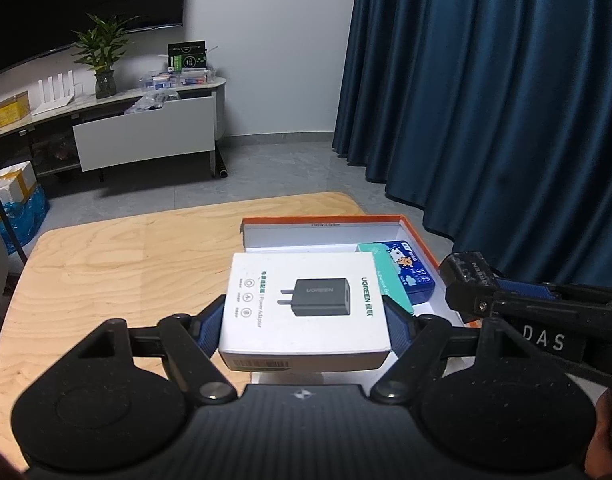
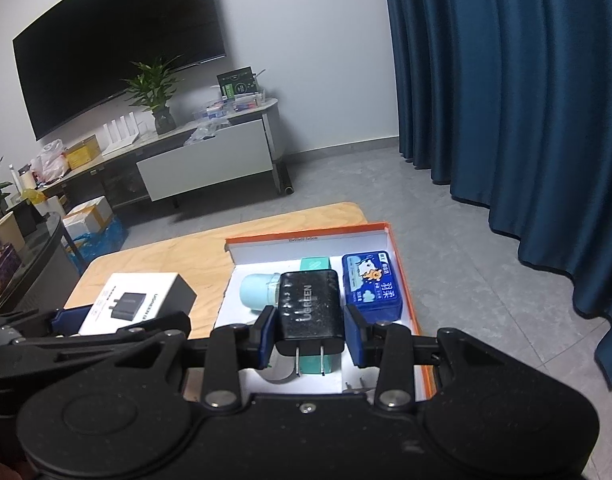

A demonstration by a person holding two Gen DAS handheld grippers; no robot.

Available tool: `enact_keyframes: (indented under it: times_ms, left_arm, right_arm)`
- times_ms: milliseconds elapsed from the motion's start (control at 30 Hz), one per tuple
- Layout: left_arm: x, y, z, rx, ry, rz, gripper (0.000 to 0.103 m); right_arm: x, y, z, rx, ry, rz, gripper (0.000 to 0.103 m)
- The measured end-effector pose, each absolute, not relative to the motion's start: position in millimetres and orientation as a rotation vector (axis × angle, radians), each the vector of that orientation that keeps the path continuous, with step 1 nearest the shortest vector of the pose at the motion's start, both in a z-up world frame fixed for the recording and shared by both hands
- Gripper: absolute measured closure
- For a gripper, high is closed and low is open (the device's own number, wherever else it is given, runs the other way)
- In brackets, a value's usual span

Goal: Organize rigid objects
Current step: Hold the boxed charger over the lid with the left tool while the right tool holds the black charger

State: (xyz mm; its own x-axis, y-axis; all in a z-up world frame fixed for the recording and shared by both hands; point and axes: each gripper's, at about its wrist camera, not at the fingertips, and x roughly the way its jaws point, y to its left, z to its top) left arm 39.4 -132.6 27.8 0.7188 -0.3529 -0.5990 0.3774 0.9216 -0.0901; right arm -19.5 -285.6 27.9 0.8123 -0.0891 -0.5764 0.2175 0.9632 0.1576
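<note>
You held the white carton point(image 1: 304, 308) in your left gripper point(image 1: 306, 320) and the black charger point(image 2: 310, 312) in your right gripper point(image 2: 311, 330), both over the orange tray point(image 2: 402, 276); either could have slipped or knocked its crowded contents.

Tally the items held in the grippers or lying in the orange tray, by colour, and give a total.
White: 1, power adapter box
Black: 1, charger
Blue: 1, tissue pack
Light blue: 1, bottle
Teal: 1, carton
Total: 5, with the orange tray not counted.
</note>
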Motion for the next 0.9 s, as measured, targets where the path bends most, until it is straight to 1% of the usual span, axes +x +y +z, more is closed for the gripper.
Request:
enact_keyframes:
  times_ms: [900]
  left_arm:
    - [53, -144, 29, 0.050, 0.649, -0.434, 0.024]
  right_arm:
    - [-10, -302, 29, 0.228, 0.596, -0.190, 0.059]
